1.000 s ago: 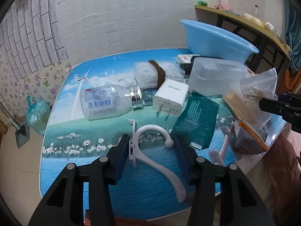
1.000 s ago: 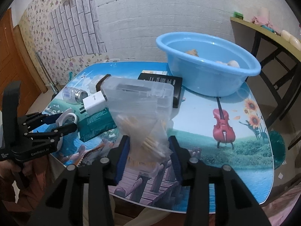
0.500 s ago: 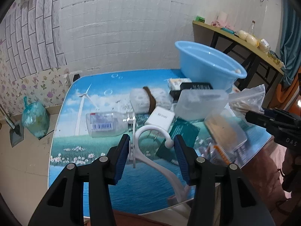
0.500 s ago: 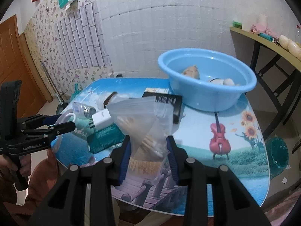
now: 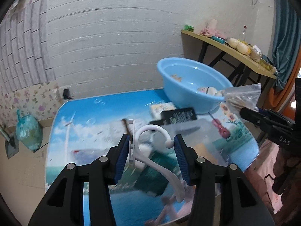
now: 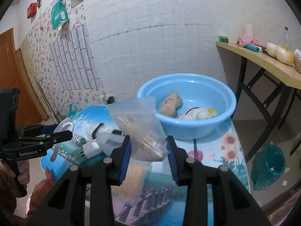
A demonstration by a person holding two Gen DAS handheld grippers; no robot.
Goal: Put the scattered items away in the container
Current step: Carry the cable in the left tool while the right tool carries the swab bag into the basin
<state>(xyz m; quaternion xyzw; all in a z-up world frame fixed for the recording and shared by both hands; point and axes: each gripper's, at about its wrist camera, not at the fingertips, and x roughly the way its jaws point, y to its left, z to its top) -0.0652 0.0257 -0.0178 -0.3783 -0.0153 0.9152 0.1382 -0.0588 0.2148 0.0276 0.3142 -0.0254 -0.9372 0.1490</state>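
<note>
Round light-blue plastic basin [image 6: 222,101] at far table edge, ahead of both grippers, nearer the right one. Right gripper [image 6: 148,150] pinching clear zip bag of wooden sticks [image 6: 139,128], bag just short of basin rim. Left gripper [image 5: 151,150] clamped on white plastic hook hanger [image 5: 150,146], long axis running back toward camera, farther off.

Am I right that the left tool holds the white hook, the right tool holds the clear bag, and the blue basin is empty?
Not quite: the blue basin is not empty; the right wrist view shows toys lying inside. The left tool holding the white hook and the right tool holding the clear bag are correct.
</note>
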